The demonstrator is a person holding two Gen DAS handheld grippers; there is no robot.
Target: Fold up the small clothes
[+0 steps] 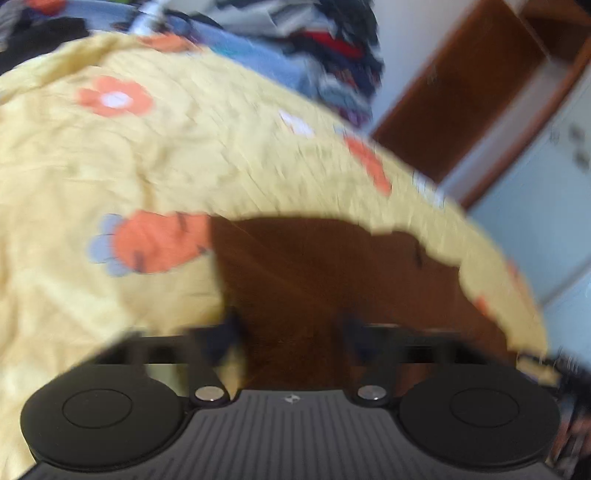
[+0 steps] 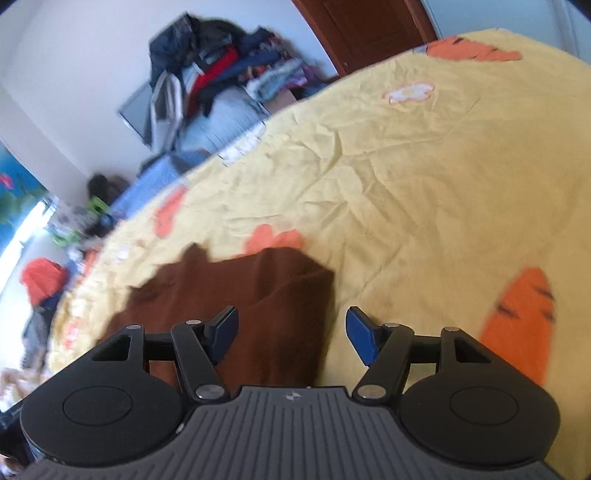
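Note:
A brown garment [image 2: 240, 295] lies flat on a yellow bedspread [image 2: 424, 177] printed with orange carrots and flowers. My right gripper [image 2: 291, 328] hovers over the garment's right edge. It is open, with its blue pads apart and nothing pressed between them. The left wrist view is blurred by motion. There the same brown garment [image 1: 314, 277] lies ahead of my left gripper [image 1: 291, 332], whose dark fingers stand apart over the cloth with nothing pinched. The yellow bedspread [image 1: 110, 166] surrounds the garment on three sides.
A tall pile of mixed clothes [image 2: 221, 74] stands at the far end of the bed, also seen in the left view as the clothes pile [image 1: 332, 48]. A brown wooden door [image 2: 369, 26] and a wooden shelf unit [image 1: 461, 92] stand beyond the bed. An orange item [image 2: 42, 280] lies at the left.

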